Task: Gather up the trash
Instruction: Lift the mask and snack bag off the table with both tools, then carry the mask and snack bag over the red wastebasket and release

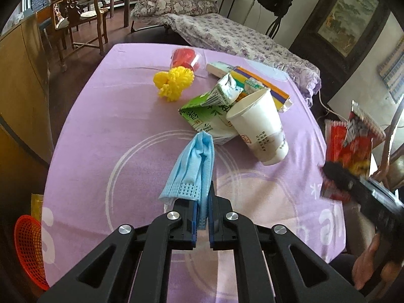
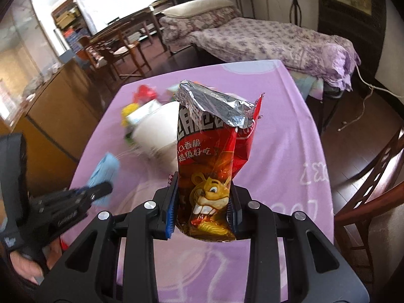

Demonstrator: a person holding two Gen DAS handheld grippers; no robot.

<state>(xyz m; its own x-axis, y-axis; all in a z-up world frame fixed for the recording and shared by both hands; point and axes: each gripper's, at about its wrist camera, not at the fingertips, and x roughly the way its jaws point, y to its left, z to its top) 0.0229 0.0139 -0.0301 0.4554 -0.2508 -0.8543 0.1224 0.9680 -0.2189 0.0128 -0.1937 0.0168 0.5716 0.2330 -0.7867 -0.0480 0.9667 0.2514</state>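
My left gripper [image 1: 202, 202] is shut on a blue face mask [image 1: 192, 166] and holds it above the purple tablecloth [image 1: 113, 131]. My right gripper [image 2: 202, 197] is shut on a red snack bag [image 2: 214, 156] with a torn foil top, held upright over the table; the bag also shows at the right edge of the left wrist view [image 1: 351, 146]. On the table lie a white paper cup [image 1: 260, 126] on its side, a crushed green carton [image 1: 209, 111], a yellow pom-pom toy [image 1: 174, 80] and a clear-wrapped red item [image 1: 185, 58].
A red mesh basket [image 1: 27, 247] sits off the table's near left corner. Flat boxes [image 1: 252, 80] lie behind the carton. A wooden cabinet [image 1: 22, 75] stands left, a bed [image 1: 240, 38] behind, a wooden chair [image 2: 373, 189] right.
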